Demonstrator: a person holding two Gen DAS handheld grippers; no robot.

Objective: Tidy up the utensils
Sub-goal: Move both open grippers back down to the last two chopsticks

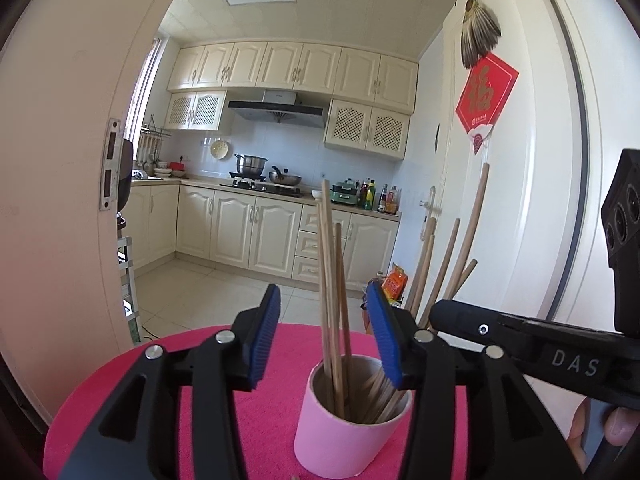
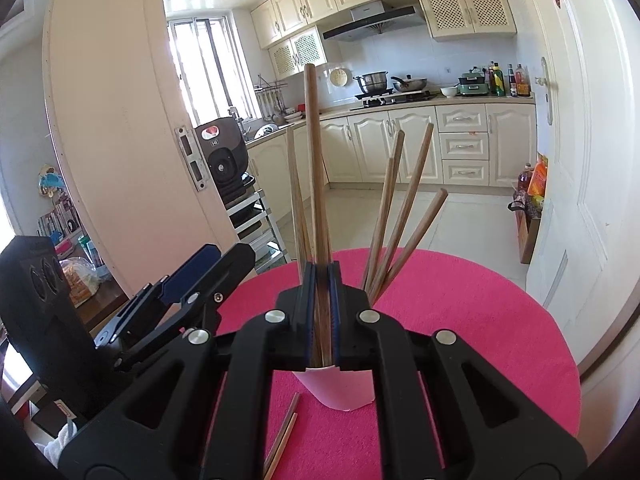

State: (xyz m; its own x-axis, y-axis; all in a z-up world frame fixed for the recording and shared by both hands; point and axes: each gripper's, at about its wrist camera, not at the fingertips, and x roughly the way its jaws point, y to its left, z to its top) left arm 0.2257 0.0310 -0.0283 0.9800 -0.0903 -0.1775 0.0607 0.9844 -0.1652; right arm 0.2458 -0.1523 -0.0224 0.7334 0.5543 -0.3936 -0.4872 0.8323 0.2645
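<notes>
Right wrist view shows the right gripper [image 2: 322, 312] pinched shut on brown chopsticks [image 2: 316, 200] standing in the pink cup [image 2: 340, 390] at six o'clock. They look light, stiff and slippery; grip mid-shaft. The left gripper [image 1: 324, 336] stands half open, holding nothing.

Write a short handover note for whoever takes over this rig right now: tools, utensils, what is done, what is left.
Left tool: open, its pads either side of the light chopsticks standing in the pink cup, not pressing them.
Right tool: shut on dark chopsticks over the cup.
Done: most chopsticks are in the cup.
Left: release the held ones into the cup, then collect the loose chopsticks on the pink mat.
</notes>
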